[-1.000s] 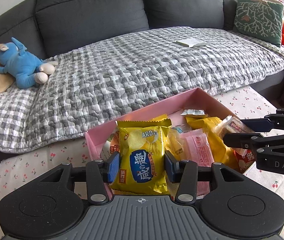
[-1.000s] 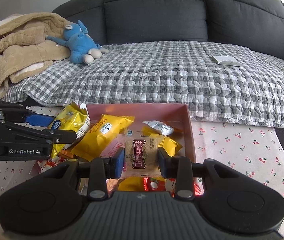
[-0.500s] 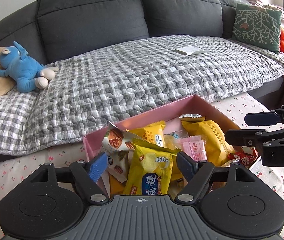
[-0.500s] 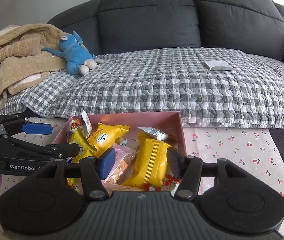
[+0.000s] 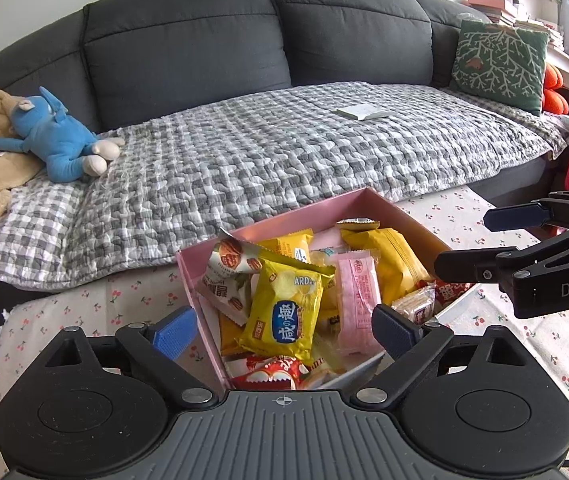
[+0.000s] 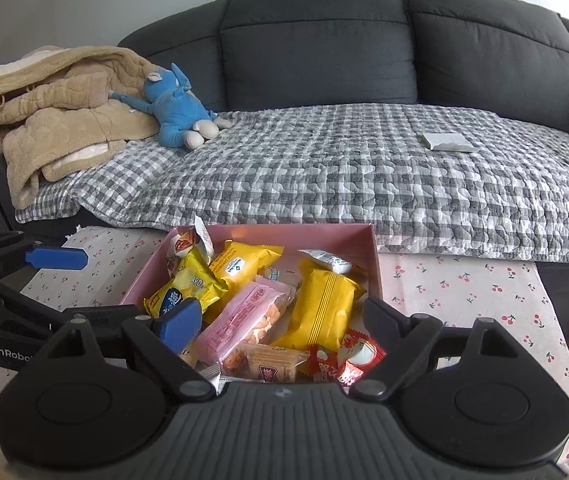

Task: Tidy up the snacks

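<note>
Left wrist view is showing my left gripper point(image 5: 284, 330) hanging over the near edge of the pink box point(image 5: 268, 224), jaws spread wide and gripping nothing. The yellow chip bag point(image 5: 286, 312) is lying in the box among the other snacks, between the jaws but untouched. I am seeing my right gripper point(image 6: 284, 320) with jaws wide apart too, empty, hovering above the pink packet point(image 6: 244, 320) and yellow pack point(image 6: 320, 308). The box is sitting on the cherry-print bench point(image 6: 464, 292) before the sofa point(image 6: 324, 40).
</note>
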